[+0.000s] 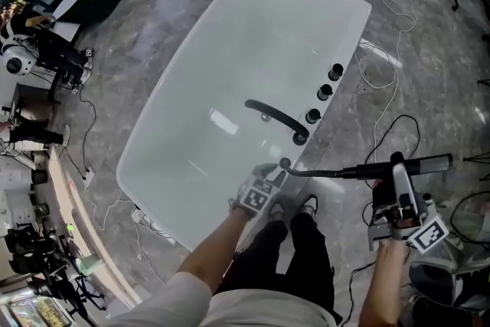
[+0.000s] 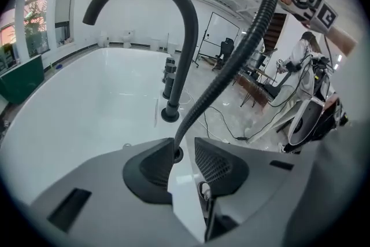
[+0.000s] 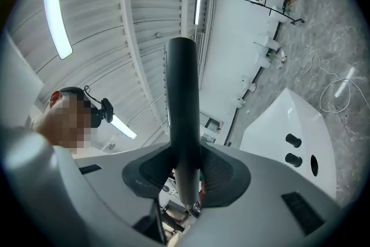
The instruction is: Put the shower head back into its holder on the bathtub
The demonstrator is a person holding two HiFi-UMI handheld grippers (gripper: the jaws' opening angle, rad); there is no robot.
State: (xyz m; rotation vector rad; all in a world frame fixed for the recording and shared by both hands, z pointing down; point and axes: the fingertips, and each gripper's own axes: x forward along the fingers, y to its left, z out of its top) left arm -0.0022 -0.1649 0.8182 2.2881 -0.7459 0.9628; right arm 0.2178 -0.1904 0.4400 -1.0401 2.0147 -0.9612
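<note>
A white bathtub (image 1: 230, 88) carries a black arched faucet (image 1: 276, 117) and three black knobs (image 1: 324, 93) on its rim. A black ribbed hose (image 1: 318, 173) rises from the holder hole (image 1: 285, 163) on that rim and runs right to the black shower head (image 1: 429, 162). My right gripper (image 1: 396, 166) is shut on the shower head's handle (image 3: 182, 95), off to the tub's right. My left gripper (image 1: 269, 178) sits at the hole, its jaws standing either side of the hose (image 2: 231, 61). A gap shows beside the right pad (image 2: 217, 162), so that gripper (image 2: 184, 150) is open.
Loose cables (image 1: 390, 88) trail over the grey marble floor to the right of the tub. My legs and shoes (image 1: 291, 210) stand at the tub's near edge. Desks and equipment (image 1: 31, 57) line the left side. A stand (image 1: 452, 264) sits at lower right.
</note>
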